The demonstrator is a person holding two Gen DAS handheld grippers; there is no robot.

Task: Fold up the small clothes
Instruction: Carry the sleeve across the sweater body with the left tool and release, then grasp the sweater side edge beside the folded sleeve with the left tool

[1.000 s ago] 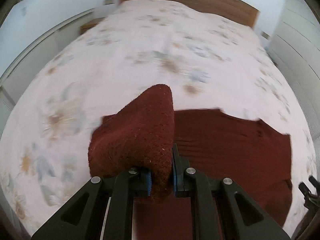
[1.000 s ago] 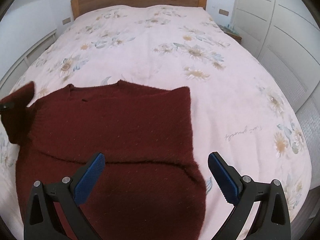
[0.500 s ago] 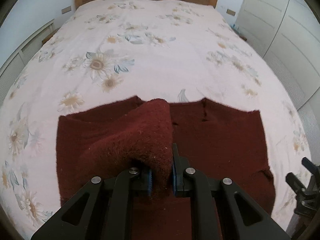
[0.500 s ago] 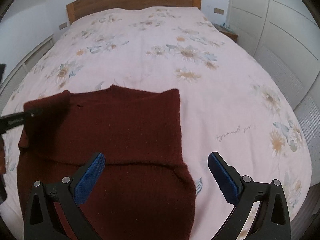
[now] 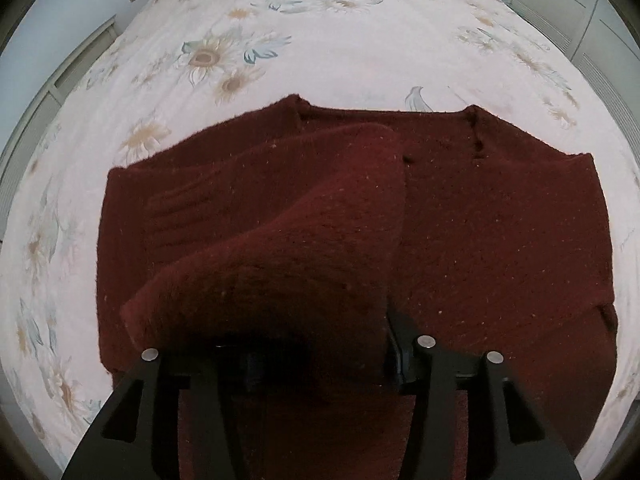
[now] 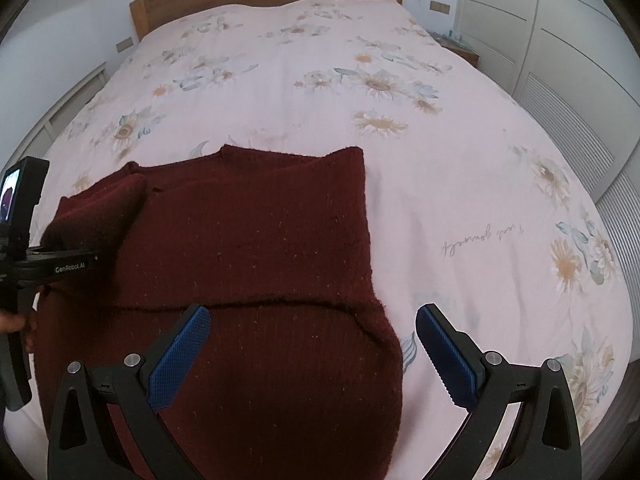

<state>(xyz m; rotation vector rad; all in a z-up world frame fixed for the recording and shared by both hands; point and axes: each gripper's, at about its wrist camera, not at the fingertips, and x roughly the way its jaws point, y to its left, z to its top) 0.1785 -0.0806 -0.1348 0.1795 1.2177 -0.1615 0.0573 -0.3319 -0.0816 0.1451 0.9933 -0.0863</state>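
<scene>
Right tongs (image 6: 308, 356) wide apart above maroon sweater (image 6: 248, 248) on floral bedspread (image 6: 460, 184).

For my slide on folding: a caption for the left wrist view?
Left gripper, jaws just opening, lays a sleeve across the dark red sweater on the flowered bedspread.
</scene>
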